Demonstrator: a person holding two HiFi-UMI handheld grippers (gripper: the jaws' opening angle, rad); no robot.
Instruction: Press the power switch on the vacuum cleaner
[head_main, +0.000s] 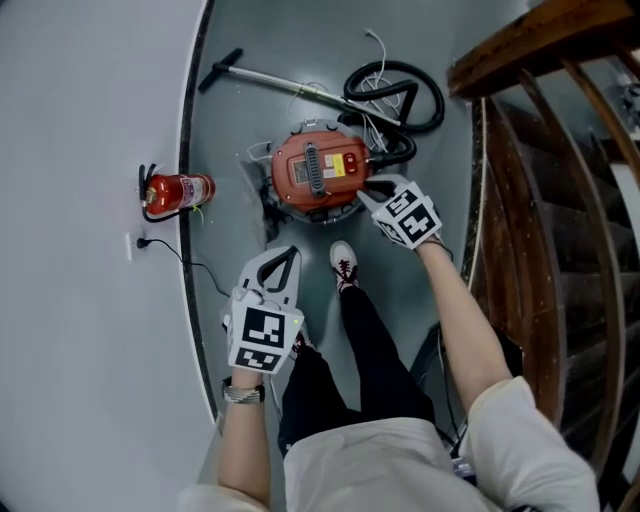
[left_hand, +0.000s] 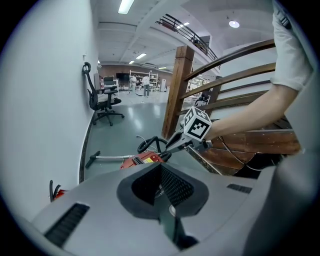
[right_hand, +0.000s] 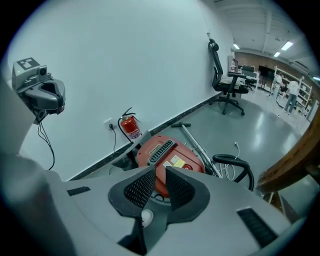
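Jaws of the right gripper (right_hand: 160, 171) stand a narrow slit apart with nothing between them; red shell shows through the gap. Left gripper (left_hand: 160, 165): jaws meet at the tips, empty, low and left of centre in the head view, off to the side of the job.

Person's shoe (head_main: 343, 262) sits on the floor just below the vacuum cleaner (head_main: 318, 170), which lies at upper centre of the head view. The right gripper's tips lie at the machine's right edge there. In the right gripper view the shell lies beyond the tips, not touching.

Power switch: not picked out with certainty. A small round feature shows on the top right of the shell, beside the yellow label.

Risks, as judged:
- Slightly parted jaws could straddle a small switch or skid off the curved shell. Pressing them together first gives one blunt tip.
- A poorly aimed tip could land on the black grille or the label instead.
- The canister may shift under an off-centre push.
- Black hose (head_main: 400, 95) coils just above and to the right, with loose white cable; a jaw could snag there.
- Fire extinguisher (head_main: 178, 190) at the wall, left of frame, is well apart: no concern.
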